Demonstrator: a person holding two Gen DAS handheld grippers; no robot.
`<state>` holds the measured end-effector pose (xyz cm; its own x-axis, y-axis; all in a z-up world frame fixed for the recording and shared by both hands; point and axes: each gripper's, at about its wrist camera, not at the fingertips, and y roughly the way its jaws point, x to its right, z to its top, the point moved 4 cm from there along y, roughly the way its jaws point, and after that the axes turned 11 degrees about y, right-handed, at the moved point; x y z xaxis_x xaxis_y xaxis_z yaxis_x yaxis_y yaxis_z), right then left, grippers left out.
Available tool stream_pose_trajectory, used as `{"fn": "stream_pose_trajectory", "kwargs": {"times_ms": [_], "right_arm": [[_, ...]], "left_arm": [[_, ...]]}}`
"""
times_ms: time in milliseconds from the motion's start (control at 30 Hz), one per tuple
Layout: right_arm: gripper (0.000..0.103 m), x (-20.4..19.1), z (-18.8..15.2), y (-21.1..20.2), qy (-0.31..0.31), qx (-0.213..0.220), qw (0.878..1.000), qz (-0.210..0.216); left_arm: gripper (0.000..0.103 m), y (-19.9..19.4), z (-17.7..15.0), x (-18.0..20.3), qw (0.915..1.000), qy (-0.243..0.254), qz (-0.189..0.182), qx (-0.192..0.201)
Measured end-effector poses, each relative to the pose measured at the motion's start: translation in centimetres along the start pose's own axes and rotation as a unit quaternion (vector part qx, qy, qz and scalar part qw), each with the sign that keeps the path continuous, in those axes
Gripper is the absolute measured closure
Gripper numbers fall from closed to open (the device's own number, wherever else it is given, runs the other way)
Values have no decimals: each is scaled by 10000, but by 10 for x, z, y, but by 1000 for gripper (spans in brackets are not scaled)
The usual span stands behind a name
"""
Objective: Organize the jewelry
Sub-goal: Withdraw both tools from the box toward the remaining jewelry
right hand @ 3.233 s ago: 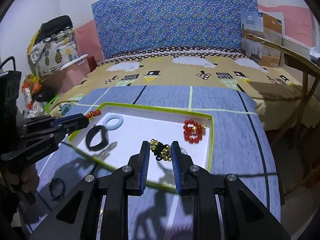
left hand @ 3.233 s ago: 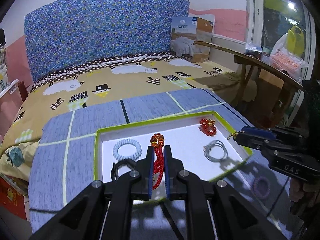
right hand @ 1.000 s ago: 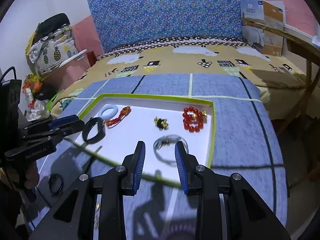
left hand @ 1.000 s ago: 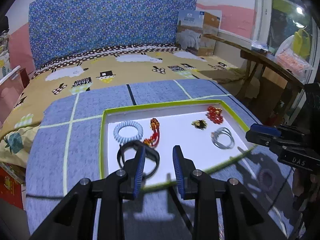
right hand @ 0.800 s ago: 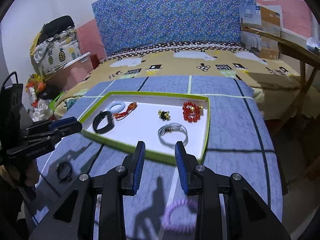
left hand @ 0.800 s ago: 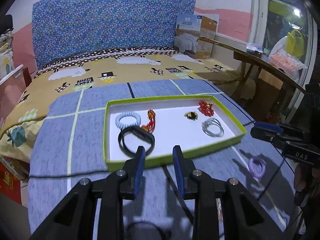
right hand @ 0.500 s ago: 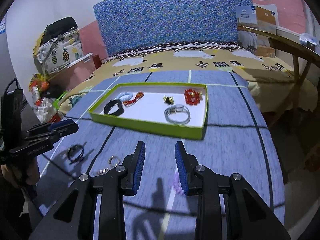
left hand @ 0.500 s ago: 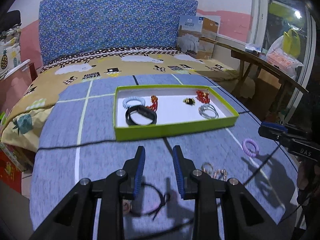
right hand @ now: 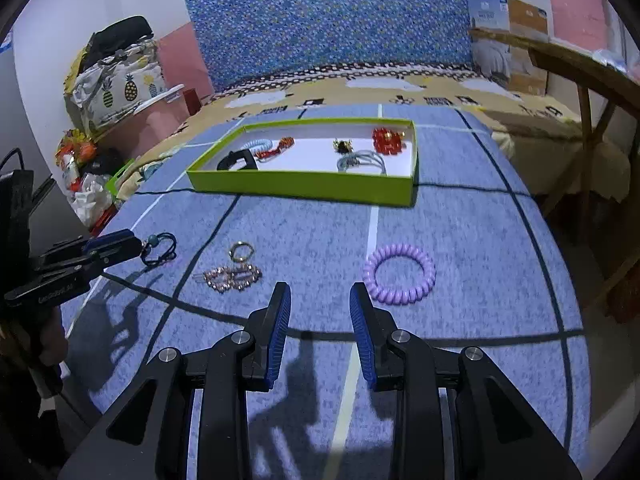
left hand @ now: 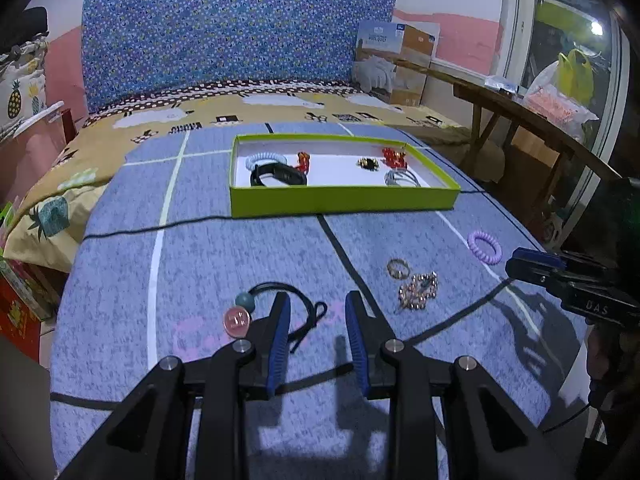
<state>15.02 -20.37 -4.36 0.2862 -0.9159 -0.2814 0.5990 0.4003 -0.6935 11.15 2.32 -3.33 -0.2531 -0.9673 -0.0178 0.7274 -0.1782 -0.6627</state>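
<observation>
In the left wrist view, your left tongs (left hand: 316, 326) are released and hold nothing, low over the blue table (left hand: 208, 256). The black hair tie (left hand: 288, 306) with a teal and a pink bead lies just under them, and the left finger (left hand: 279, 332) covers a part of its loop. To the right of it lie a small gold ring (left hand: 398, 269) and a rhinestone clip (left hand: 418, 286), near each other; the purple coil band (left hand: 485, 247) is further right. Your right tongs (left hand: 536, 266) enter from the right edge, seen from the side, so here you cannot tell their opening. The green tray (left hand: 344, 202) stands further back; its front wall hides the lower part of what lies inside, perhaps a black band and a silver bangle.

In the right wrist view, your right tongs (right hand: 320, 320) are released too, with nothing between them. The purple coil band (right hand: 399, 268) lies just beyond the right finger, not touching. The rhinestone clip (right hand: 232, 276) and the gold ring (right hand: 241, 249) lie to the left. The left tongs (right hand: 116, 245) cover a part of the black hair tie (right hand: 162, 249). In the green tray (right hand: 304, 188) the red beads (right hand: 387, 140) sit in the far right corner.
</observation>
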Motion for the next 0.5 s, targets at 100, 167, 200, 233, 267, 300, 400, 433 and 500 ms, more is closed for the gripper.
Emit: {"fn": "stream_pose_trajectory", "kwargs": {"times_ms": [100, 167, 200, 233, 267, 300, 400, 433, 500], "right_arm": [[71, 1, -2, 1, 34, -31, 10000, -27], [71, 1, -2, 1, 38, -38, 10000, -32], [71, 1, -2, 1, 32, -35, 10000, -35], [71, 1, -2, 1, 31, -34, 10000, -35], [71, 2, -2, 2, 28, -34, 10000, -41], [71, 2, -2, 2, 32, -30, 10000, -46], [71, 4, -2, 3, 51, -34, 9999, -85], [71, 5, -1, 4, 70, -31, 9999, -102], [71, 8, 0, 4, 91, -22, 9999, -128]], "left_arm": [[73, 1, -3, 3, 10000, -2, -44, -37], [73, 3, -3, 4, 10000, 6, -65, -42], [73, 3, -3, 5, 10000, 16, -72, -44], [73, 4, -3, 6, 10000, 30, -73, -50], [73, 4, -2, 6, 9999, 45, -70, -57], [73, 5, -2, 7, 9999, 59, -66, -65], [73, 8, -3, 7, 9999, 74, -75, -112], [73, 9, -3, 7, 9999, 77, -67, -123], [73, 9, -3, 8, 9998, 84, -89, -135]]}}
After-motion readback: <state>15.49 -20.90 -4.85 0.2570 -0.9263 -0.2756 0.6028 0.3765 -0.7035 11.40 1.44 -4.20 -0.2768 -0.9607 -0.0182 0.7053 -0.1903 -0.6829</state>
